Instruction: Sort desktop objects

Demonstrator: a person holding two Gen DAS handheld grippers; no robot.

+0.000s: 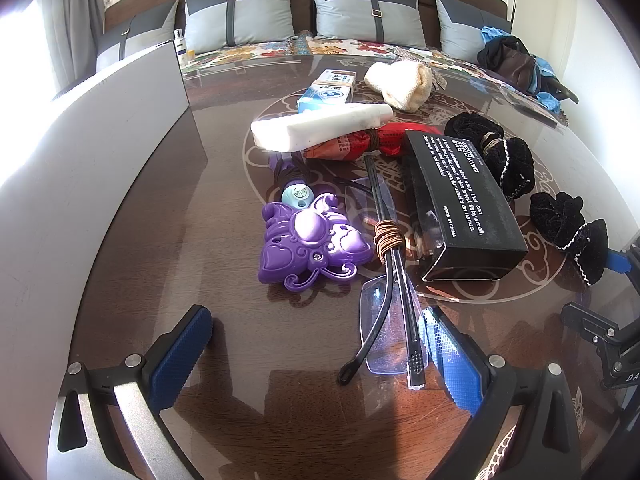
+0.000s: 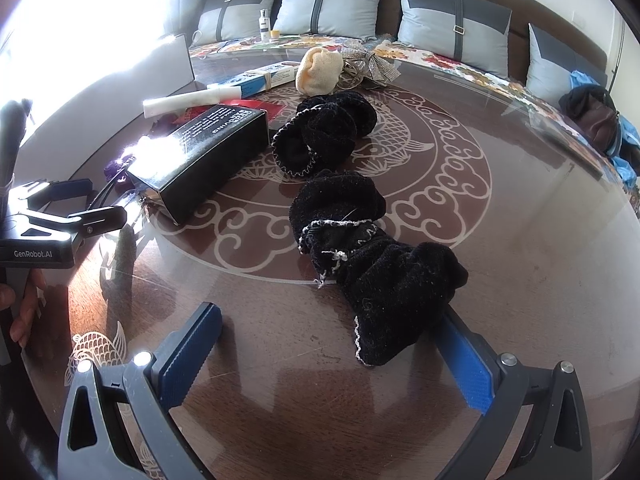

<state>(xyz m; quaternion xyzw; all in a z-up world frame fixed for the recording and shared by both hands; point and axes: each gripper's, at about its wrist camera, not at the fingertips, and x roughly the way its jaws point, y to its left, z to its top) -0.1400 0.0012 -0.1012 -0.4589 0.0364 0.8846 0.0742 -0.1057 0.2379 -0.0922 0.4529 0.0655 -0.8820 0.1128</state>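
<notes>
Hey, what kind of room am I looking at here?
Probably a home living room: a glass-topped wooden table with fish patterns, a bench seat with grey cushions, and household clutter such as black socks.

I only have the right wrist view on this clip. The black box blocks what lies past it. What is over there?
Observer: A pair of glasses lies folded on the glass table, its arms bound with brown cord.
Operator: Anything else beside them?
Observer: A purple toy sits just left of the glasses, apart from the black box.
Operator: Where is the left gripper?
Observer: The left gripper is open, low over the table; the glasses' near end lies between its fingers, next to the right-hand pad.
Operator: And the white thing behind the box?
Observer: It is a white foam block resting partly on a red packet.
</notes>
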